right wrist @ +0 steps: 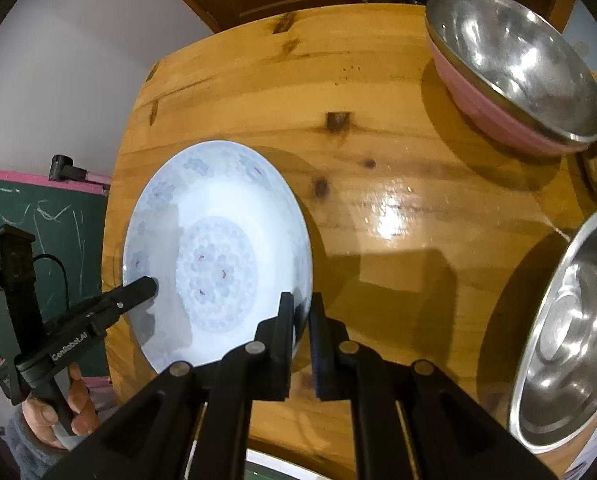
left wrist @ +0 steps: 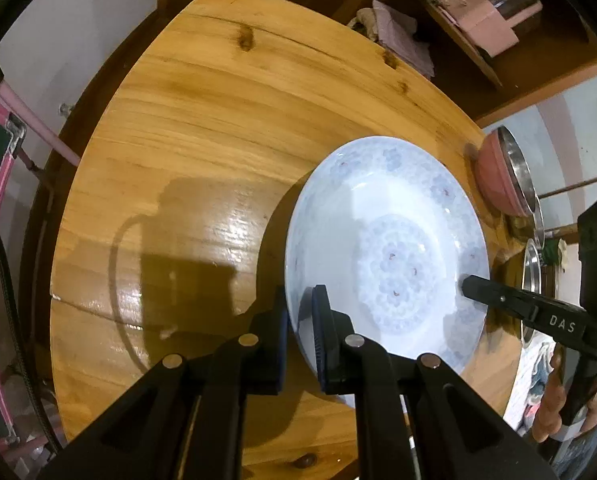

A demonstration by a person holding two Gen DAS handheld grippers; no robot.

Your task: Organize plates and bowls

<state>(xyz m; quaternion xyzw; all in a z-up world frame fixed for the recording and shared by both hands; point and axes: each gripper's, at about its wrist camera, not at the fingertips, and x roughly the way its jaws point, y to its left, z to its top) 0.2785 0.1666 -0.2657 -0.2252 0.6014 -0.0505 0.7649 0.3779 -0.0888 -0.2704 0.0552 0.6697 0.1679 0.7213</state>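
Note:
A white plate with a pale blue flower pattern (left wrist: 386, 256) is held over the wooden table (left wrist: 202, 144). My left gripper (left wrist: 300, 320) is shut on the plate's left rim. My right gripper (right wrist: 300, 320) is shut on the plate (right wrist: 218, 256) at its right rim. Each gripper shows in the other's view, gripping the opposite rim. A steel bowl in a pink bowl (right wrist: 514, 72) stands at the table's far right. Another steel bowl (right wrist: 570, 336) stands at the near right.
A green chalkboard with a pink frame (right wrist: 38, 240) stands left of the table. A dark wooden shelf with cloth and a pink box (left wrist: 486, 20) is behind the table. The table's near edge lies under both grippers.

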